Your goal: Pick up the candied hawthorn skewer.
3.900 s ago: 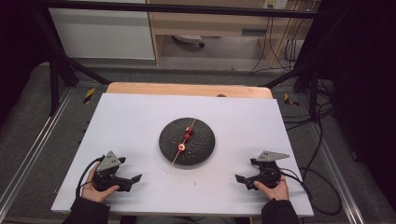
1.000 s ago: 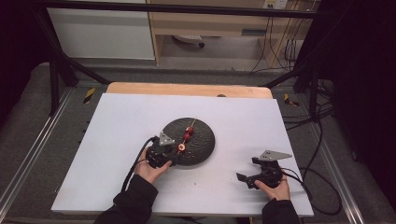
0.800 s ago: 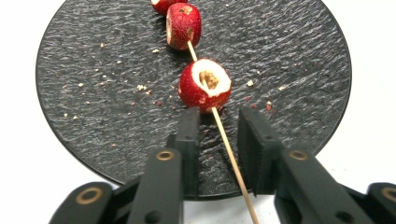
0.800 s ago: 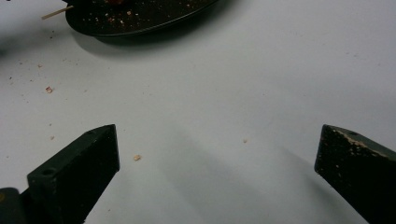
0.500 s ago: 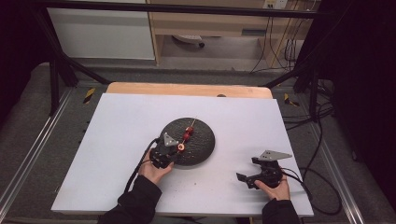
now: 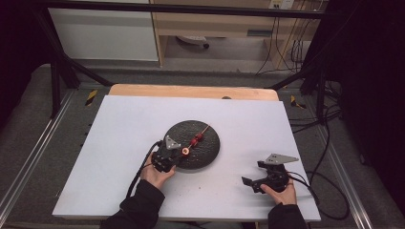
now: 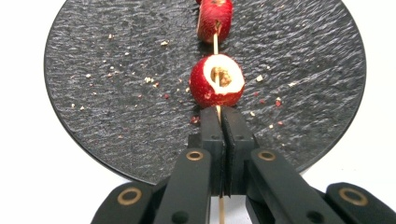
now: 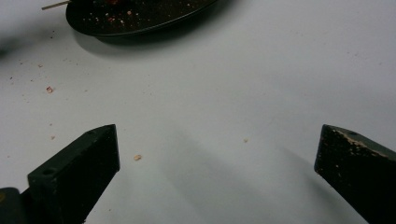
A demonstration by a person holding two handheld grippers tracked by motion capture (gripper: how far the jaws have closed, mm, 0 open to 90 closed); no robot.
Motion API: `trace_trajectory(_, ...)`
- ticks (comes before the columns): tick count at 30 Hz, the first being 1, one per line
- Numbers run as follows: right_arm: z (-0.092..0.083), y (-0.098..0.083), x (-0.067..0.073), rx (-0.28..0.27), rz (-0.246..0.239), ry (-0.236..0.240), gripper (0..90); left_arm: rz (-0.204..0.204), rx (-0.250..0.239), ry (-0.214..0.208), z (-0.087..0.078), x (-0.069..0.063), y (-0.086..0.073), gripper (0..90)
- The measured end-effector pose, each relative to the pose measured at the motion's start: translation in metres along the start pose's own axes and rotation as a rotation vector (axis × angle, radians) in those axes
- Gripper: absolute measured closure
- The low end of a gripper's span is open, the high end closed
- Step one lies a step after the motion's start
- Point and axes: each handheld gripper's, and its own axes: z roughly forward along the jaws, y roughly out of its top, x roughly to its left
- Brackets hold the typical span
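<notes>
A round black slate plate (image 6: 209,131) lies mid-table and carries a wooden skewer (image 6: 204,130) threaded with red strawberry pieces (image 6: 196,139). In the left gripper view the nearest hollowed piece (image 7: 216,86) sits just beyond my jaws, with another piece (image 7: 215,18) farther along the skewer (image 7: 215,44). My left gripper (image 7: 220,112) has just been closing and is shut on the skewer's near end at the plate's (image 7: 116,93) front edge, as the high view shows for the left gripper (image 6: 180,152). My right gripper (image 6: 253,174) rests on the table at the front right; the right gripper (image 8: 217,135) is open and holds nothing.
Crumbs dot the white tabletop (image 8: 224,84) near the plate's rim (image 8: 140,21). A wooden strip (image 6: 191,90) edges the table's far side. Cables (image 6: 325,191) trail off the right edge, and metal rails (image 6: 28,157) flank the table.
My left hand has come from the table's front left to the plate's near edge and has stayed there over the last second. The right hand has not moved.
</notes>
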Motion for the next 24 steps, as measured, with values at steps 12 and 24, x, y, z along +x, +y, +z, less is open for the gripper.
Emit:
trace_trajectory(12,0.000,0.000,0.000,0.000,0.005,-0.002,0.8,-0.012,-0.081,-0.044,-0.020,0.009,-0.009,88.3)
trace_trajectory(24,0.000,0.000,0.000,0.000,0.014,-0.002,0.6,0.012,-0.139,-0.094,-0.045,0.018,-0.028,88.3)
